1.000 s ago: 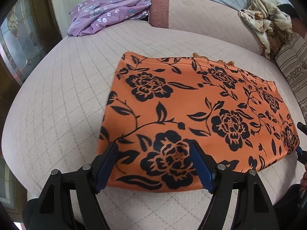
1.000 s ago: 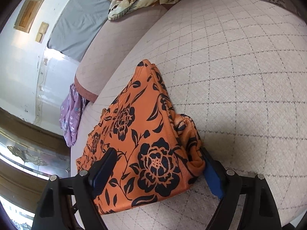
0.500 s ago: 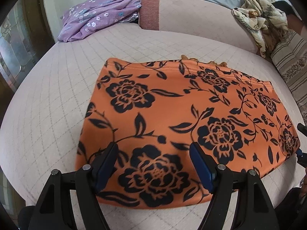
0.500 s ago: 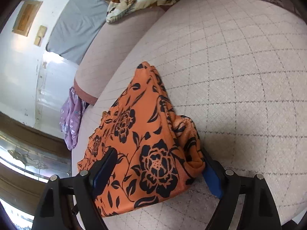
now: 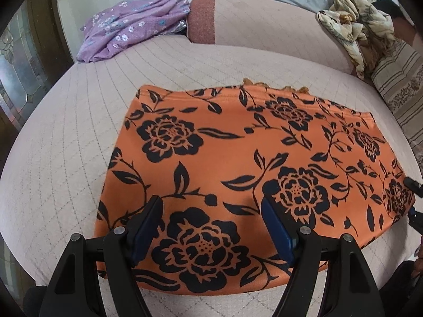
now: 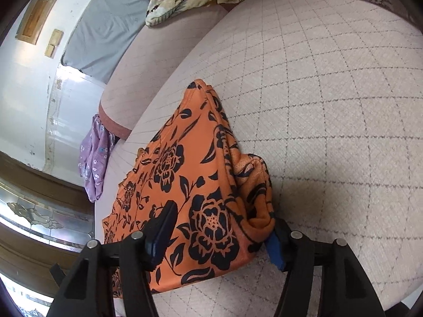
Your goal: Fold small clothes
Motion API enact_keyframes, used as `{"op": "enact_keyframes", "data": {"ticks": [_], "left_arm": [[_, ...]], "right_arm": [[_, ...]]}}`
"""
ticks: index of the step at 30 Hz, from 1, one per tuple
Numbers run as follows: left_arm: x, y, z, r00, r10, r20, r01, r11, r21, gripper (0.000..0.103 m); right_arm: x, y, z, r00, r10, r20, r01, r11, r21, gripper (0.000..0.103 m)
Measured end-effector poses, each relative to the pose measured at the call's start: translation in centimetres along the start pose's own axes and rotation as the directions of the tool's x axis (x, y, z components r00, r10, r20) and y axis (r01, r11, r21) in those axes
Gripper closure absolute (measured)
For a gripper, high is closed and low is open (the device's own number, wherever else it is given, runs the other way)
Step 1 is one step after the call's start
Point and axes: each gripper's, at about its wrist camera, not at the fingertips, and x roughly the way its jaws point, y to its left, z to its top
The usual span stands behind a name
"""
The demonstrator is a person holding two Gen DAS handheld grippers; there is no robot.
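Two grippers work the orange floral garment [image 5: 238, 163]: right gripper [image 6: 222, 227] is closing its jaws on the bunched corner, left gripper [image 5: 211, 222] hovers wide-jawed over the near edge. Next, I judge, the left needs its own pinch before folding.

Left and right of the orange floral garment [image 5: 238, 163], the quilted bed [image 5: 66, 137] lies bare (purple clothing [image 5: 134, 29] heaped far behind).

orange floral garment [image 6: 195, 185] near edge hidden behind right gripper [image 6: 219, 233] fingers [image 6: 161, 227]
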Motion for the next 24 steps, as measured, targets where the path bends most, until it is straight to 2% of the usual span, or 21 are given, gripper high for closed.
{"op": "enact_keyframes", "data": {"ticks": [4, 9, 12, 16, 24], "left_arm": [[0.6, -0.7, 0.1, 1.000, 0.006, -0.014, -0.005, 1.000, 0.018, 0.026], [1.0, -1.7, 0.0, 1.000, 0.008, -0.018, -0.007, 0.999, 0.045, 0.026], [1.1, -1.9, 0.1, 1.000, 0.003, -0.019, -0.002, 0.999, 0.047, 0.026], [1.3, -1.9, 0.3, 1.000, 0.001, -0.021, 0.000, 0.999, 0.042, 0.026], [1.9, -2.2, 0.6, 1.000, -0.003, -0.021, 0.003, 0.999, 0.039, 0.026]], "right_arm": [[0.3, -0.3, 0.0, 1.000, 0.018, -0.010, -0.018, 1.000, 0.003, 0.038], [0.3, 0.1, 0.1, 1.000, 0.022, -0.013, -0.023, 0.999, -0.034, 0.044], [0.5, -0.5, 0.1, 1.000, 0.023, -0.013, -0.023, 1.000, -0.005, 0.043], [0.6, -0.3, 0.0, 0.999, 0.042, -0.007, -0.043, 0.999, -0.007, 0.036], [0.9, -0.2, 0.2, 0.999, 0.041, -0.013, -0.042, 0.999, -0.028, 0.039]]}}
